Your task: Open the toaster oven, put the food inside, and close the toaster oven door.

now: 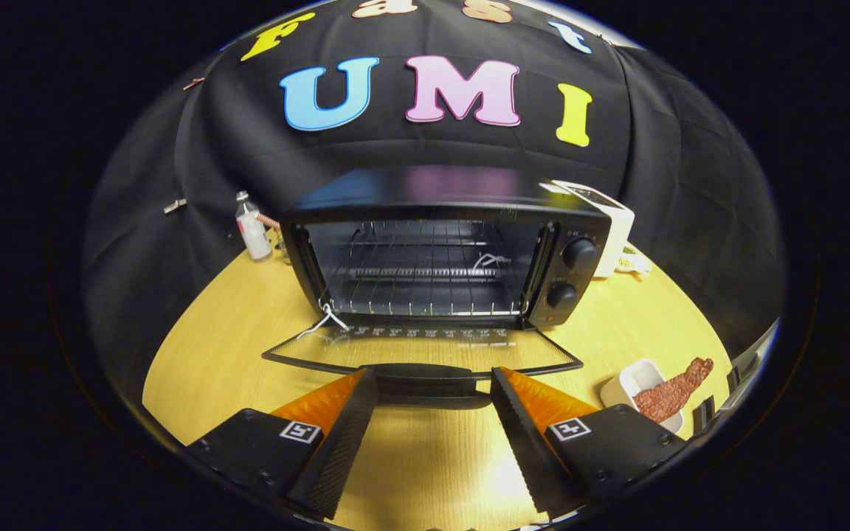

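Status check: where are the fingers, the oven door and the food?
Gripper open, fingers either side of the door handle. Black toaster oven door down, wire rack bare. Reddish-brown food strip on small white dish beside the fingers.

Counting the things on the wooden table [425,457]

One toaster oven [440,251] with its one glass door [425,350] down, two round knobs [578,253], one wire rack [425,284] inside, one small bottle [253,228], one white dish [635,380], one piece of food [672,391], one white box-shaped appliance [613,221].

The gripper [432,383] has two fingers, spread apart, with the door's handle between their tips.

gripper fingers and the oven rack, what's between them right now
In the gripper view the open gripper has the lowered glass door just ahead of its fingertips, door handle nearest, then the toaster oven mouth and the rack.
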